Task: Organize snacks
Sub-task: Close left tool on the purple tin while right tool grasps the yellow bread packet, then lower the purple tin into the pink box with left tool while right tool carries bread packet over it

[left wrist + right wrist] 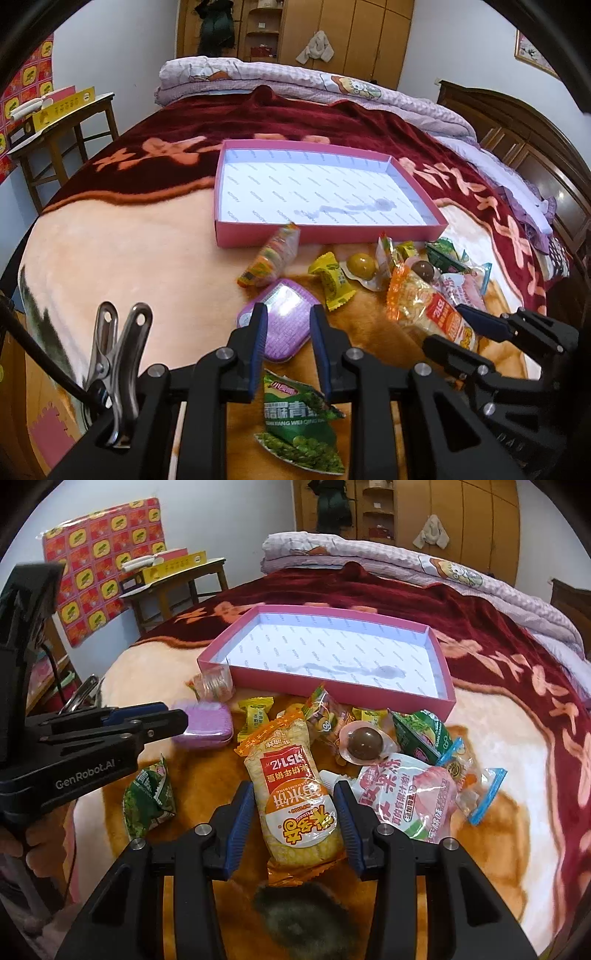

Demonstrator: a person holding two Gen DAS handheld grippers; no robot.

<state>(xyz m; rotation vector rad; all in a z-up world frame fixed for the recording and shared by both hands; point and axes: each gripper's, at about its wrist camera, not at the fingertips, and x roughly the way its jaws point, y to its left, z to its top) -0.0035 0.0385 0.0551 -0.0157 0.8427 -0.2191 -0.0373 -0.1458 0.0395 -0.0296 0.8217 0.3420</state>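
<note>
Nothing is sorted yet: the pink tray (441, 686) is bare and every snack lies loose on the bed's blanket (110, 258) along its near edge. The orange rice-cracker pack (295, 794) sits between the right gripper (295, 805) fingers — wide, seemingly not touching. The left gripper (288, 343) fingers, also wide, straddle the purple tin (280, 317).

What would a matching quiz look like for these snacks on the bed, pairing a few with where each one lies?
Things:
1. orange rice cracker bag
2. purple tin
3. green pea packet
4. pink box

Places:
A. on the red blanket behind the snack pile
B. between the open fingers of the right tool
C. just beyond the left tool fingertips
D. nearest the left camera, below the tin

Pairs: 1-B, 2-C, 3-D, 4-A
</note>
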